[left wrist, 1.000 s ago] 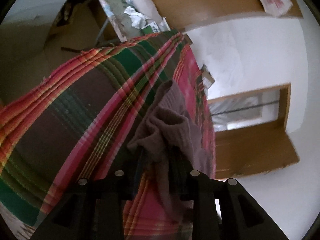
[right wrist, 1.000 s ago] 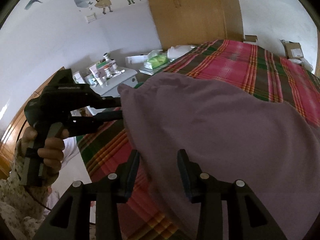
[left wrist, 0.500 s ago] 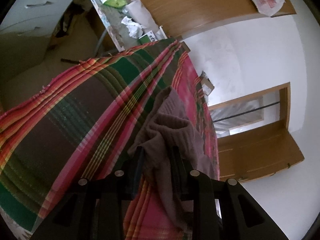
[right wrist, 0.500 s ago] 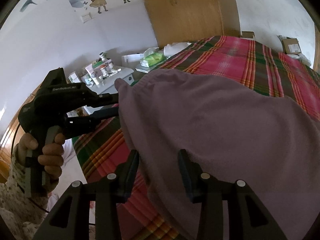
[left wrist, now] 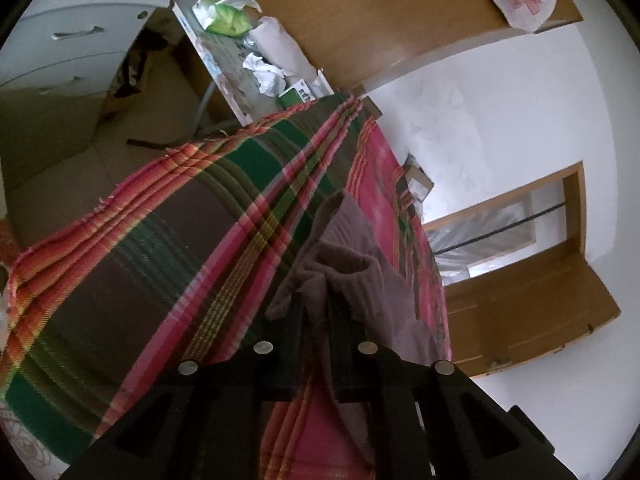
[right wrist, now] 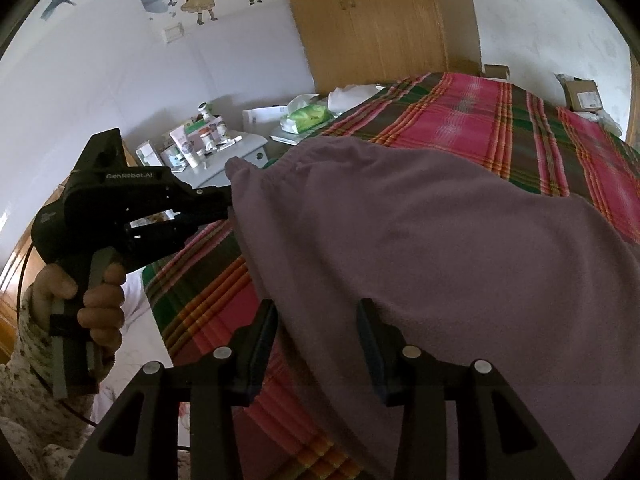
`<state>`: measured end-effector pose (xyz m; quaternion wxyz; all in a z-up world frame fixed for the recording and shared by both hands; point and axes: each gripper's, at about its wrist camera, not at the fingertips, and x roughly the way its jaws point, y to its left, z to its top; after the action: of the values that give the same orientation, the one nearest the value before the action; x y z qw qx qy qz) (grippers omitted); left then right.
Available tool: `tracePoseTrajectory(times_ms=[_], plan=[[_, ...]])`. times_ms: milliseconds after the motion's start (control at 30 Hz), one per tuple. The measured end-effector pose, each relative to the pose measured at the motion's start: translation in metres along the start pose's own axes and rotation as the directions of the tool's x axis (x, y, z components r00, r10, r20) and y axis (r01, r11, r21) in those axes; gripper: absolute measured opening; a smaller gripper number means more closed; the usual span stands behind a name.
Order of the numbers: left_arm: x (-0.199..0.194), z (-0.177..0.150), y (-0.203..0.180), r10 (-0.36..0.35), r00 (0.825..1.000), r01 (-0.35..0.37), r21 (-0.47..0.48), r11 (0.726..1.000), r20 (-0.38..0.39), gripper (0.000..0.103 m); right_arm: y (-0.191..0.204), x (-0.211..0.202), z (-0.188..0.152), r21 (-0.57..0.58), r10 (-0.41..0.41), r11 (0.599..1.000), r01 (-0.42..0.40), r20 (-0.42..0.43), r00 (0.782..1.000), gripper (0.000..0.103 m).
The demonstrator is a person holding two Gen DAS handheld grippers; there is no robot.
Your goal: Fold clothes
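- Since a second ago the left gripper [left wrist: 314, 308] has drawn its pinched corner of the garment [right wrist: 420, 240] tighter, and the cloth lies smoother over the plaid bed [right wrist: 560, 128].
- Left gripper: fingers pressed together on the gathered waistband corner, held by a hand [right wrist: 96, 300].
- Right gripper [right wrist: 316, 320]: spread wide, astride the near edge, gripping nothing.
- Step, as I judge it: spreading flat before the first fold.
- Next: right gripper must close on the edge between its fingers.
- Count: one garment, two grippers, one bed.

A bedroom: plaid-covered bed [right wrist: 520, 128], wooden wardrobe [right wrist: 372, 20].
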<state>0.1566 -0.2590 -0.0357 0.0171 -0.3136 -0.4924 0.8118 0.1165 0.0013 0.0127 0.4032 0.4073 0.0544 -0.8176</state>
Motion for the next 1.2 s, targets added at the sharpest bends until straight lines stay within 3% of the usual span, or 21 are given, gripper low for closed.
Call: tracePoseTrajectory(times_ms=[533, 800, 1067, 1200], plan=[[-0.008, -0.001, -0.002, 0.022, 0.999, -0.023, 0.035, 0.999, 0.037, 0.011, 0.018, 0.009, 0.008, -0.089, 0.012, 0.996, -0.012, -0.006, 1.000, 0.042], [-0.008, -0.003, 0.005, 0.026, 0.999, -0.026, 0.007, 1.000, 0.027, 0.011, 0.030, 0.025, 0.007, -0.153, 0.034, 0.987, -0.038, -0.025, 0.999, 0.044], [-0.012, -0.004, 0.008, 0.015, 1.000, -0.015, -0.001, 1.000, 0.016, 0.011, 0.042, 0.029, 0.020, -0.211, -0.002, 0.978, 0.000, -0.009, 1.000, 0.044], [-0.014, -0.005, 0.009, 0.002, 1.000, -0.001, -0.012, 1.000, 0.015, 0.011, 0.052, 0.045, 0.025, -0.283, -0.069, 0.957, 0.060, -0.021, 0.997, 0.044]])
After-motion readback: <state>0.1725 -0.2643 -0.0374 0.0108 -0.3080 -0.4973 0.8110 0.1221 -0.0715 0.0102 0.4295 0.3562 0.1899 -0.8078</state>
